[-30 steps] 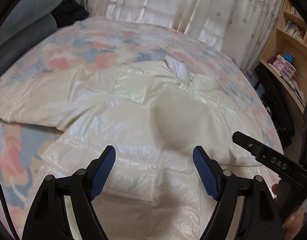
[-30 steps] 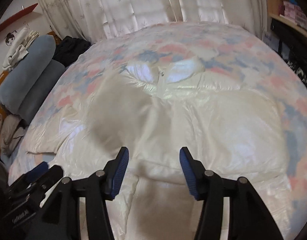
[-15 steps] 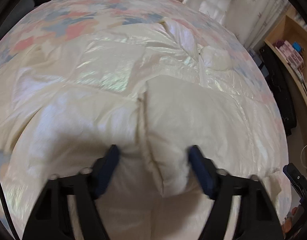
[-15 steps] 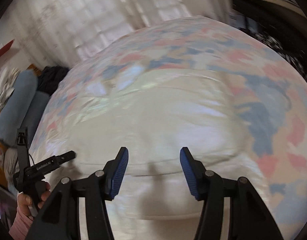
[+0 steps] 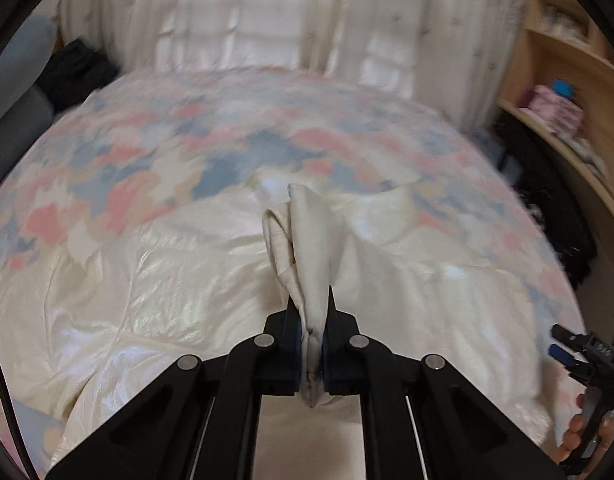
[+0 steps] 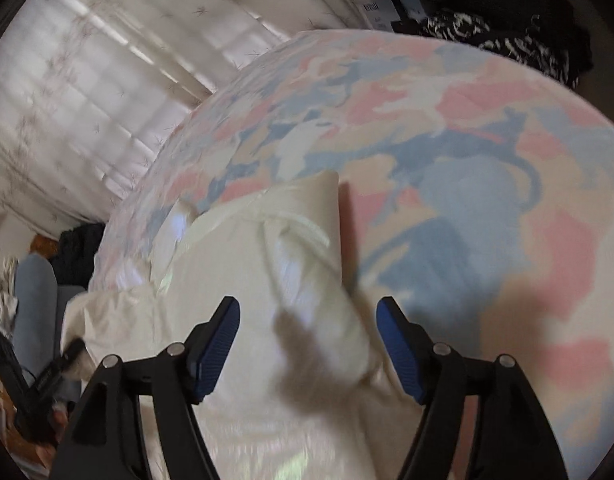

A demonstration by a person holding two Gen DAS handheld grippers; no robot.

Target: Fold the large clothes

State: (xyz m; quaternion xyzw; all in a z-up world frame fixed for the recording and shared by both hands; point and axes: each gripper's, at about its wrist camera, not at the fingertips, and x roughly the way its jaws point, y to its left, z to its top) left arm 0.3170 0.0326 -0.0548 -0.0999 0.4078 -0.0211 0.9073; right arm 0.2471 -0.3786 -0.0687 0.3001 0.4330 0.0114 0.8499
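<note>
Fold step in hand: a bunched edge of the cream puffer jacket (image 5: 211, 280) is pinched tight in the left gripper (image 5: 313, 320), cloth standing up ahead of the pads. The right gripper (image 6: 309, 344) is opening, pads clear, a puffy sleeve or hem roll lying between and ahead of the jaws. Likely next: this roll is to be gripped, then both edges carried across. Jacket shell glossy, quilted, slippery-looking; spread on the floral bedspread (image 6: 487, 184) beyond both grippers.

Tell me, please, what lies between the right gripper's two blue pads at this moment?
In the right wrist view, a puffy fold of the cream jacket lies between the opening right gripper's pads, touching neither.
</note>
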